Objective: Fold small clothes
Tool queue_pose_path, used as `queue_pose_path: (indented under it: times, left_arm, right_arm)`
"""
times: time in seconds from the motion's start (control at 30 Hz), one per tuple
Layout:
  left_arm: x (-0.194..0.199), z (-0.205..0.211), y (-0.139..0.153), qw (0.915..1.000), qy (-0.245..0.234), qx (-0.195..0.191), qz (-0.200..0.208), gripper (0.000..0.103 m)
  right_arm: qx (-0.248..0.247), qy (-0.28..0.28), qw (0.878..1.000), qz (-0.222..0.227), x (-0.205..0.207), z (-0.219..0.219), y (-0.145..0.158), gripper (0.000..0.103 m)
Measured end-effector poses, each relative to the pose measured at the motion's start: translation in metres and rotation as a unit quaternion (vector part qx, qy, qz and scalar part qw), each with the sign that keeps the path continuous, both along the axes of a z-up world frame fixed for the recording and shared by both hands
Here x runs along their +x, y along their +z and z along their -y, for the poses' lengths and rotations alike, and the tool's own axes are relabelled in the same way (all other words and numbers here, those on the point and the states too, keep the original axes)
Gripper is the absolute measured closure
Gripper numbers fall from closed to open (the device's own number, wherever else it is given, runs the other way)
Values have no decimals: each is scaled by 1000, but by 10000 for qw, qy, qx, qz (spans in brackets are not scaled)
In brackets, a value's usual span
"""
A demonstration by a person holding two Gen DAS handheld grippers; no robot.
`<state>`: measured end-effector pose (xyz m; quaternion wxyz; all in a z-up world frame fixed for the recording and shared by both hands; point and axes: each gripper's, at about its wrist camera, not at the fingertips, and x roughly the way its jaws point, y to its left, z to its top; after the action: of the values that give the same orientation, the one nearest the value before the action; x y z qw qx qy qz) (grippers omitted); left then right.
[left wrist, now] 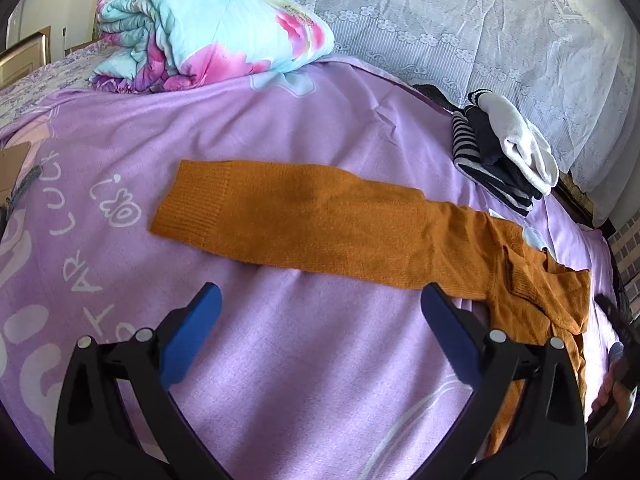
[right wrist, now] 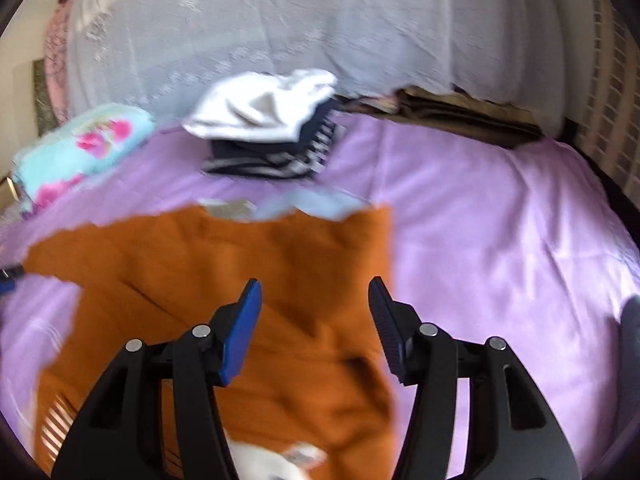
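The orange sweater (left wrist: 304, 216) lies flat on the purple bed (left wrist: 320, 120), sleeve out to one side, w/ both left fingers (left wrist: 216, 312) & right fingers (right wrist: 250, 320) open & holding nothing; it looks soft & floppy, so prob. grab the sleeve cuff.

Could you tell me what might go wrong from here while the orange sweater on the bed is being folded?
1. The orange sweater lies bunched near its collar, so a fold made now could trap wrinkles.
2. The right hand-held gripper is open above the sweater with nothing gripped; closing here may pinch several layers, or the purple sheet too.
3. The stack of folded clothes sits close to the sweater; a swung sleeve could topple it.
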<state>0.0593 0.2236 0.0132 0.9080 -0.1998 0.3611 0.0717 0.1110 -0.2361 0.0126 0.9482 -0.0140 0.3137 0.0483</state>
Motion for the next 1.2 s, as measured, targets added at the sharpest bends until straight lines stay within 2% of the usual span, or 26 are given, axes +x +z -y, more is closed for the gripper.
queue_pose_path:
  times: [0.13, 0.27, 0.37, 0.43, 0.5, 0.57, 0.63, 0.67, 0.73, 0.87, 1.03, 1.13, 1.2]
  left_arm:
    - [1, 2, -1, 10000, -16, 41, -33, 2]
    - [4, 4, -4, 9999, -12, 122, -109, 2]
    - [5, 4, -7, 9998, 24, 127, -178, 2]
    - [6, 2, -9, 9997, 47, 88, -206, 2]
    - [6, 1, -10, 9997, 68, 38, -225, 2]
    - [5, -1, -11, 9997, 90, -13, -234, 2]
    - [4, -2, -12, 9997, 120, -45, -223, 2]
    - [4, -2, -12, 9997, 125, -59, -223, 2]
    - [5, -1, -12, 9996, 118, -31, -257, 2]
    - [5, 3, -11, 9996, 83, 72, -268, 2]
    - [6, 4, -12, 9995, 85, 48, -296, 2]
    - [6, 3, -12, 9995, 82, 47, -303, 2]
    - [6, 3, -12, 9995, 84, 35, -302, 2]
  right_arm:
    - [-175, -62, 9992, -364, -11, 17, -21, 47]
    - [-371, 48, 9977, -572, 5, 11, -30, 47]
    - [-193, -28, 9985, -511, 18, 11, -30, 47]
    - [-85, -195, 9992, -333, 30, 15, -26, 47]
    - [-302, -585, 9976, -211, 33, 21, -24, 47]
    - [-576, -848, 9943, -296, 31, 28, -29, 47]
    - [-725, -986, 9908, -572, 30, 37, -38, 45]
    - [-628, -925, 9916, -658, 30, 41, -40, 45]
    - [-420, -764, 9948, -536, 22, 44, -34, 43]
    - [-613, -597, 9960, -239, 0, 39, -17, 43]
    - [-443, -361, 9980, 253, -11, 25, 4, 43]
    - [-320, -48, 9994, 78, 5, 5, 2, 43]
    - [-592, 166, 9965, -563, 30, -11, -22, 37]
